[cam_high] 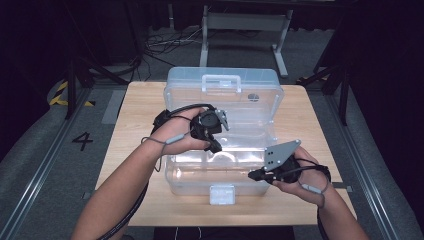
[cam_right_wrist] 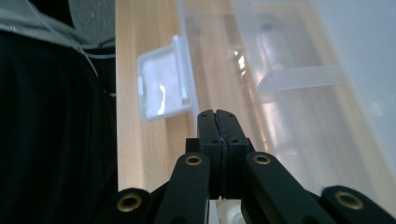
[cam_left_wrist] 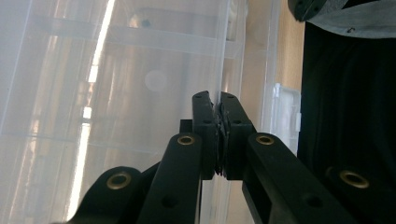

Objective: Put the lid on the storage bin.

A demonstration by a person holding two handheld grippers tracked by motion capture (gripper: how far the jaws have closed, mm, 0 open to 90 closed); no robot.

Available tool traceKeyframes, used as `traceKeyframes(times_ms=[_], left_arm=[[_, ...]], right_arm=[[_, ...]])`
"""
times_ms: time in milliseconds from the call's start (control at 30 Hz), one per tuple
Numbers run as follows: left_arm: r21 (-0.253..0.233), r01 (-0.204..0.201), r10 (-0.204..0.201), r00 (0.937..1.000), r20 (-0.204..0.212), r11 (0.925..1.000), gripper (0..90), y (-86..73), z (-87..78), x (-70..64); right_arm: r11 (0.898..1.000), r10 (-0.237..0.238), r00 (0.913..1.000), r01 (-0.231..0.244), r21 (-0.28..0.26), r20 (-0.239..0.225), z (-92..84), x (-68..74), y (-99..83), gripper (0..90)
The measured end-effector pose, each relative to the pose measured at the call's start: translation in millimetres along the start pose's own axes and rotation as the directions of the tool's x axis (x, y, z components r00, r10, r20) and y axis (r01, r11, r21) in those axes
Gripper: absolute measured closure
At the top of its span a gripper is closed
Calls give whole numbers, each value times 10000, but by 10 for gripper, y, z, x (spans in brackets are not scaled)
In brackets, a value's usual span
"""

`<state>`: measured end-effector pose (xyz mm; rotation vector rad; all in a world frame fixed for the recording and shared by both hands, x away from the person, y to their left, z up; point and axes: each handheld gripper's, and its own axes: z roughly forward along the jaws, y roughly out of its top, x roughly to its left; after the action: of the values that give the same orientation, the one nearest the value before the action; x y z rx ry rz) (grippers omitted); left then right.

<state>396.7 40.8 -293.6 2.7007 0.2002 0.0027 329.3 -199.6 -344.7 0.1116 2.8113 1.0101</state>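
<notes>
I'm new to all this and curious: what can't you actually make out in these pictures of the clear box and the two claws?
- High view: whether the plastic box holds anything; glare and see-through walls blur its inside.
- Left gripper view: whether the left claw pinches the box's thin wall edge or only rests against it; its fingers hide the contact.
- High view: the right claw tips are too small and dark.
- Right gripper view: the latch is blurred.

Both forearms reach forward over the table (cam_high: 135,100). The left gripper (cam_high: 216,148) points down toward its middle, jaws pressed together. The right gripper (cam_high: 251,175) lies level nearer the front edge, pointing left, jaws closed with nothing between.
</notes>
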Motion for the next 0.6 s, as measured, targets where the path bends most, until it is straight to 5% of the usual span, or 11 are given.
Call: traceKeyframes(times_ms=[267, 467, 600], left_arm=[[100, -28, 29, 9999, -120, 9999, 872, 8, 12, -40], [159, -57, 60, 9999, -162, 9999, 873, 8, 18, -56], [174, -43, 47, 9998, -204, 9998, 872, 5, 22, -69]], right_arm=[[9918, 556, 9968, -485, -1181, 579, -178, -57, -39, 900], [9736, 1169, 9876, -931, -2082, 1051, -289, -114, -92, 900], [9513, 1757, 9752, -1329, -2781, 1350, -378, -161, -145, 900]])
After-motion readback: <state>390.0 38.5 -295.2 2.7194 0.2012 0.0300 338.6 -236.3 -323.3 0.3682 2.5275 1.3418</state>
